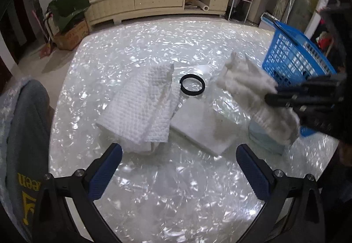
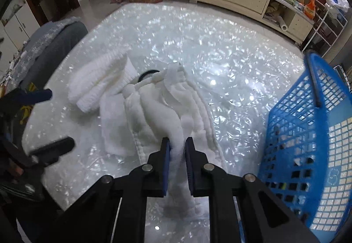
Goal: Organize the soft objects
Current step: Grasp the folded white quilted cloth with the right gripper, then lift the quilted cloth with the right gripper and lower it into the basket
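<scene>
Progress: early | my right gripper (image 2: 177, 146) pinches white glove (image 2: 162, 111) beside blue basket (image 2: 308, 133) | left gripper (image 1: 179, 155) spread, empty | towel (image 1: 140, 106) remains on table (image 1: 176, 188).

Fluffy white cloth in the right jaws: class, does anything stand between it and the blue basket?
Nothing visible does. The right gripper pinches the fluffy white cloth, and the blue basket stands just beside it with only bare shiny table between them.
</scene>
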Demonstrator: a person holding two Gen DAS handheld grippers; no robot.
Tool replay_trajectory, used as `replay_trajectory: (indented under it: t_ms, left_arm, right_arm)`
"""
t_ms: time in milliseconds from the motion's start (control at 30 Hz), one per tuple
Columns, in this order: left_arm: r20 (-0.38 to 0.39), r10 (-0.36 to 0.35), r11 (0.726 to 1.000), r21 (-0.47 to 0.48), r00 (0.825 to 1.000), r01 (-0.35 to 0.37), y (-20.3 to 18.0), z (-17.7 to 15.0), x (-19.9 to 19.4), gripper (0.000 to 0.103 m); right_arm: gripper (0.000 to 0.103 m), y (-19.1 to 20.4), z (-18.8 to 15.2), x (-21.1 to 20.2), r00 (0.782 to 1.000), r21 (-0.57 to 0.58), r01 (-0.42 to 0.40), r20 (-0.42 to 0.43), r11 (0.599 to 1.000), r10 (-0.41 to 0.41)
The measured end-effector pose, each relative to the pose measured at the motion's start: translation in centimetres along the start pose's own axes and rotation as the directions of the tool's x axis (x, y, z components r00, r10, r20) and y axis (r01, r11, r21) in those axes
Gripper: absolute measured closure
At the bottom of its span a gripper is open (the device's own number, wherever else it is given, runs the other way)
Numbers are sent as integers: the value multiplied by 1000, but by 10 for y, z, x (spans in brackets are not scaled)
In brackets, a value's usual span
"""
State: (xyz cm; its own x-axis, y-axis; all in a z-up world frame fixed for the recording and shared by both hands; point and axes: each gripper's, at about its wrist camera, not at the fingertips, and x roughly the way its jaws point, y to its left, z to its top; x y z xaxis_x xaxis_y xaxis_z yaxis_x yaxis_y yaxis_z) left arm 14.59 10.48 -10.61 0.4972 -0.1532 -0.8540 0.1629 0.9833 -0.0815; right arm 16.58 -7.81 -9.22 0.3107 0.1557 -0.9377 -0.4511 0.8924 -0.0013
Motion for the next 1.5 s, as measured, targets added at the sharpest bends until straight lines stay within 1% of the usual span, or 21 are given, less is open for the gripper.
replay_trajectory:
  t_ms: [100,133,367,467,567,667,733,933,1000,1067,1133,1333,1500]
  left_arm:
    - [11,23,999,25,1000,-24,-7,-5,-9,0]
    - [14,17,1000,17,1000,-17,-8,-6,-13,0]
    - [47,-36,999,-21,998,37,-10,-5,-44,0]
    - [54,-49,999,-13,997,49,-11,-2,-52,0]
    - [61,-40,999,-12,997,40,-13,0,-56,0]
    - [52,-57,998,-7,997,57,-15,3,-55,0]
    - [50,-50,999,10,997,49,-19,4,-53,0]
    - [35,-59,997,59,998,57,-30,5,-44,0]
    - [29,-62,996,73,998,59,-34,6,-41,0]
    - [18,-80,994,75,997,78,-36,8,-36,0]
    - [22,-76,995,69,997,75,-37,10,-32,0]
    - [26,-72,994,83,997,70,-41,14,-23,0]
    - [22,-81,991,113,997,78,-44,14,-17,0]
  right_arm:
    - [90,1,-2,-17,1000,3,-13,20,1000,13]
    - [90,0,-3,-21,998,-2,-29,53,1000,29]
    - [90,4,-10,-61,993,-13,-37,110,999,38]
    - [90,2,-12,-80,989,-6,-56,135,998,56]
    - [90,-5,-13,-96,986,2,-68,152,998,66]
    - [90,-12,-13,-112,983,1,-43,178,999,42]
    - [90,-19,-13,-121,981,7,-32,190,999,30]
    - [90,-47,-17,-140,975,39,13,220,999,-22]
    - [90,-55,-19,-146,973,58,35,227,998,-48]
    - [90,-68,-22,-151,970,84,56,233,995,-74]
    - [90,-81,-26,-153,967,114,76,235,991,-102]
    - [90,-120,-42,-149,966,212,121,199,970,-164]
    - [90,-144,-50,-126,971,288,159,126,944,-202]
